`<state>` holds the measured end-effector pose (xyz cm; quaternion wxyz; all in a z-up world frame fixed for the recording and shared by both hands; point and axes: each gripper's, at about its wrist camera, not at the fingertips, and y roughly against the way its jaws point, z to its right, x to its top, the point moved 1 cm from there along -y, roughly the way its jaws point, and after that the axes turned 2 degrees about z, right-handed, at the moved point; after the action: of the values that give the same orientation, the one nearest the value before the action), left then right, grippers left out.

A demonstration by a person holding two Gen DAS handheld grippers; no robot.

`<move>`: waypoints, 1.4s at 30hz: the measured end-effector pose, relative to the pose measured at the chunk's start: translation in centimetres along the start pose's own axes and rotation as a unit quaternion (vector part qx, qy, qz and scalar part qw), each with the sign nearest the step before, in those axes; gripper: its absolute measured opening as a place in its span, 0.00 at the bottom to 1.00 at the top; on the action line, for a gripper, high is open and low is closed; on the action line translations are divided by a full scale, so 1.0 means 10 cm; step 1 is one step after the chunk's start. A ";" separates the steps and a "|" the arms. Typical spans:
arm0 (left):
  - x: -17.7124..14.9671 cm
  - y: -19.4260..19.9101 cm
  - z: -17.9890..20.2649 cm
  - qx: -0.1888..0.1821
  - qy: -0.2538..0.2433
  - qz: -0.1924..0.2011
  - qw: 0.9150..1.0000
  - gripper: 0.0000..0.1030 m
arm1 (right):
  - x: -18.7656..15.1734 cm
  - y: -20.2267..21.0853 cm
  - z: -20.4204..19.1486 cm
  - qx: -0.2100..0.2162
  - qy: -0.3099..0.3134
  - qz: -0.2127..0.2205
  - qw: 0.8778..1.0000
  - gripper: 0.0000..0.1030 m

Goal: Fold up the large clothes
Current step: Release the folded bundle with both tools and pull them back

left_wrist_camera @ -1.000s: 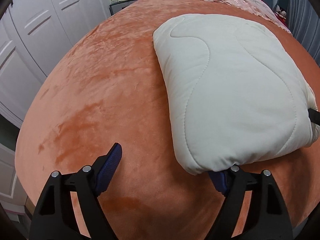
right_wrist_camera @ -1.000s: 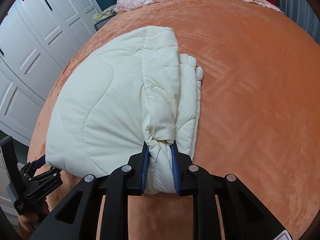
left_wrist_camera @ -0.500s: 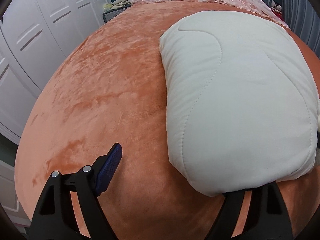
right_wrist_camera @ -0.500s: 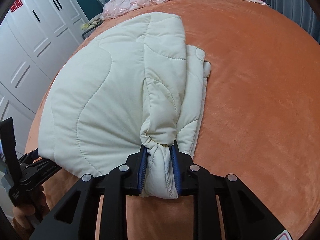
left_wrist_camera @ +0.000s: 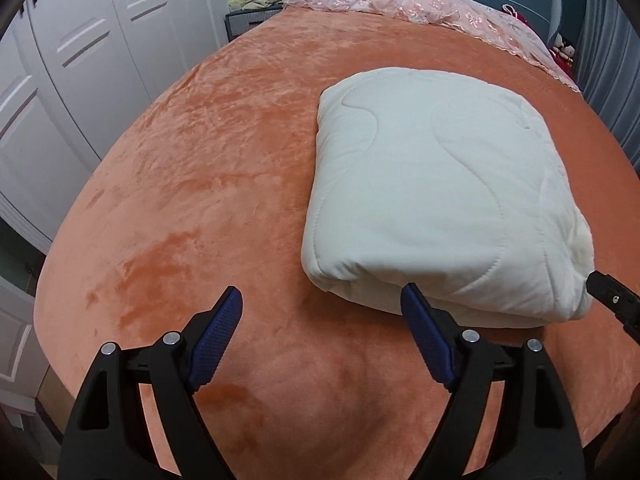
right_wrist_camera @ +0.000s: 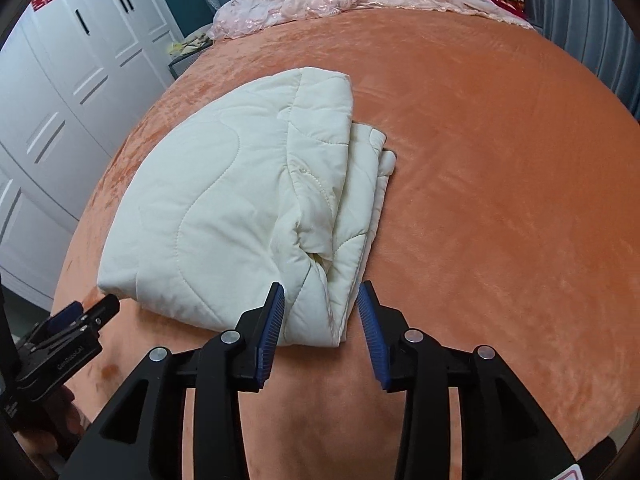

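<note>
A cream quilted garment [left_wrist_camera: 440,200] lies folded into a thick bundle on the orange bed cover [left_wrist_camera: 200,184]. My left gripper [left_wrist_camera: 322,300] is open just in front of the bundle's near left corner, gripping nothing. In the right wrist view the same garment [right_wrist_camera: 224,208] shows its layered edges on the right side. My right gripper [right_wrist_camera: 320,292] has its jaws opening, with the bundle's near corner loose between the blue pads [right_wrist_camera: 370,320]. Each gripper shows at the edge of the other's view: the right gripper [left_wrist_camera: 612,300] and the left gripper [right_wrist_camera: 80,316].
Pink lace fabric [left_wrist_camera: 420,4] is heaped at the head of the bed. White wardrobe doors [left_wrist_camera: 80,60] stand along the left, with a small dark nightstand [left_wrist_camera: 248,20] beside them. Grey curtains [right_wrist_camera: 580,28] hang at the right. Bare orange cover [right_wrist_camera: 500,200] stretches right of the garment.
The right gripper's jaws have parted and let go of the pinched corner, which now rests on the bed. Both grippers have drawn back and up from the bundle.
</note>
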<state>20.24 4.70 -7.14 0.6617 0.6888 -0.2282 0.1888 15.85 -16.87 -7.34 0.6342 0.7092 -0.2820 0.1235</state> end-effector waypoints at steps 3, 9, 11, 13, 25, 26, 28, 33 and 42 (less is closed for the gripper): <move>0.01 0.12 0.10 0.011 -0.005 0.015 1.000 0.78 | -0.15 -0.17 0.02 -0.034 0.036 -0.031 0.998 0.37; 0.13 0.19 0.13 0.011 0.021 0.021 0.999 0.78 | -0.36 -0.07 0.16 -0.024 0.011 -0.040 0.999 0.35; 0.16 0.27 0.11 0.010 0.028 0.031 0.999 0.78 | -0.31 0.15 0.13 -0.027 0.021 -0.016 0.999 0.35; 0.18 0.33 0.10 0.010 0.029 0.036 0.999 0.78 | -0.24 0.37 0.09 -0.031 0.031 0.012 0.999 0.35; 0.01 0.81 0.29 0.020 0.032 0.086 0.996 0.86 | -0.14 1.03 -0.07 -0.037 0.049 0.093 0.994 0.54; -0.01 0.85 0.30 0.020 0.033 0.091 0.995 0.86 | -0.17 1.06 -0.07 -0.038 0.052 0.096 0.993 0.57; -0.05 0.92 0.33 0.015 0.038 0.093 0.995 0.86 | -0.23 1.10 -0.08 -0.042 0.060 0.103 0.992 0.59; -0.19 1.08 0.40 0.001 0.051 0.100 0.994 0.87 | -0.40 1.23 -0.08 -0.046 0.077 0.120 0.989 0.64; -0.47 1.17 0.66 0.001 0.008 0.118 0.993 0.88 | -0.72 1.17 0.02 -0.051 0.075 0.135 0.987 0.69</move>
<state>9.51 -1.77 -0.50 0.6356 0.6563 -0.3023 0.2717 3.48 -15.71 -1.44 0.6667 0.6198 -0.3329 0.2460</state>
